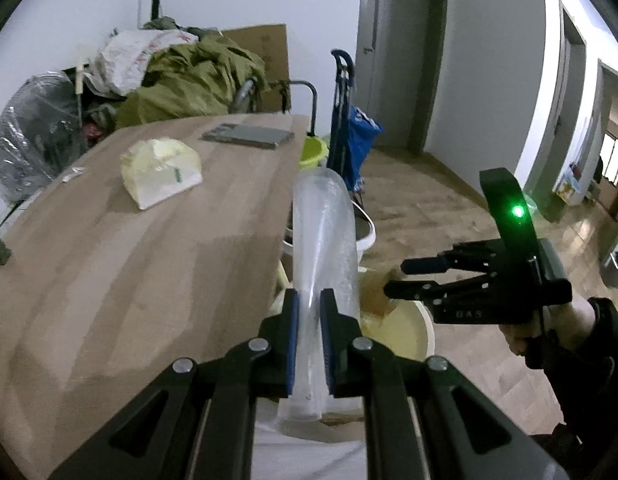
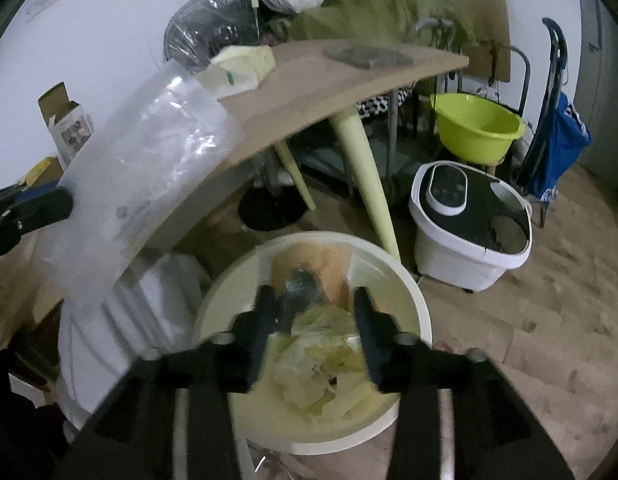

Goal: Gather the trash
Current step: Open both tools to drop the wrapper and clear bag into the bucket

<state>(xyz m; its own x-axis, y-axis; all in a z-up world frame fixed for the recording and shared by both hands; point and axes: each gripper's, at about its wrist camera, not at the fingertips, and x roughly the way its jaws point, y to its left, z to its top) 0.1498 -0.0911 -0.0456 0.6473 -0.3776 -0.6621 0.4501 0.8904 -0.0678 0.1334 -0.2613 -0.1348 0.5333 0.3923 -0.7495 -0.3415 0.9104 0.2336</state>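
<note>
My left gripper (image 1: 309, 336) clenched on clear plastic bag (image 1: 323, 240), held beside table (image 1: 149, 260) edge above cream bin (image 2: 413, 312); I judge bag light, limp, slippery, pinch near end. Right gripper (image 2: 315, 320) released, empty, over bin

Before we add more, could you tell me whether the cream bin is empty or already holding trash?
Holding trash: the cream bin shows crumpled yellowish wrappers and a grey lump inside, seen from above in the right wrist view.
</note>
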